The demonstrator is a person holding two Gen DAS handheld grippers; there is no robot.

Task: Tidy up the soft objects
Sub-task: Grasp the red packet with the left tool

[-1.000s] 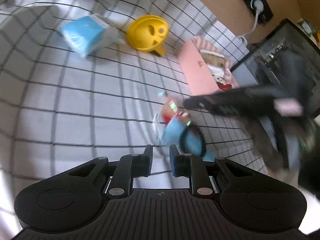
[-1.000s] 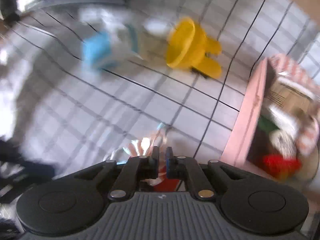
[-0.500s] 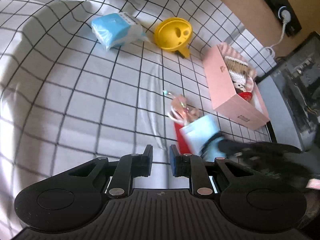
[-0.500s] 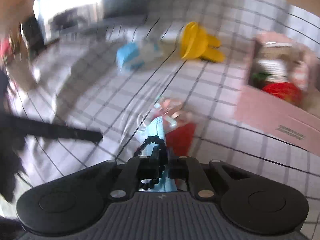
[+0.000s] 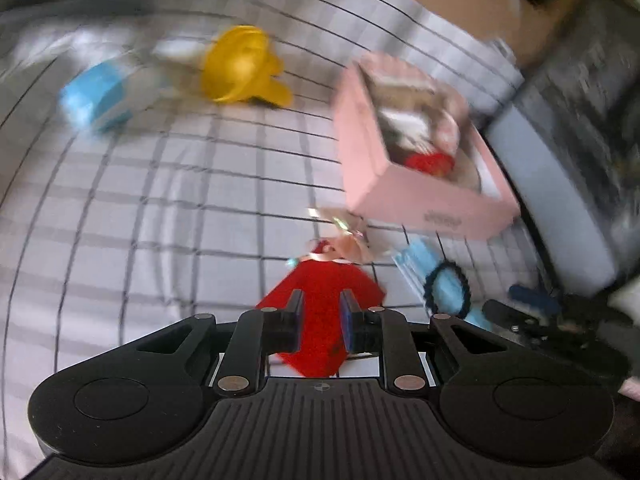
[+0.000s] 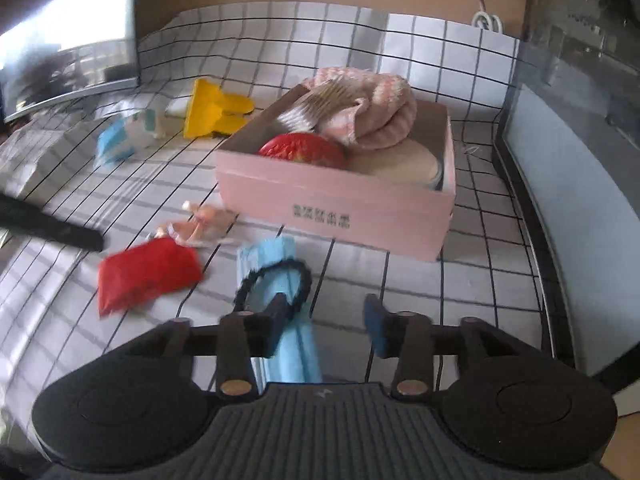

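Checked cloth (image 6: pixel 404 280); monitor (image 6: pixel 68 56) behind; white plug (image 6: pixel 486 20)

Pouch (image 6: pixel 148 276) left of folded cloth (image 6: pixel 280 280), both before the box (image 6: pixel 336 208), rolled towel (image 6: pixel 368 112) inside it

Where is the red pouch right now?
In the right wrist view the red pouch lies flat on the checked cloth at lower left, left of the blue pack and in front of the pink box.
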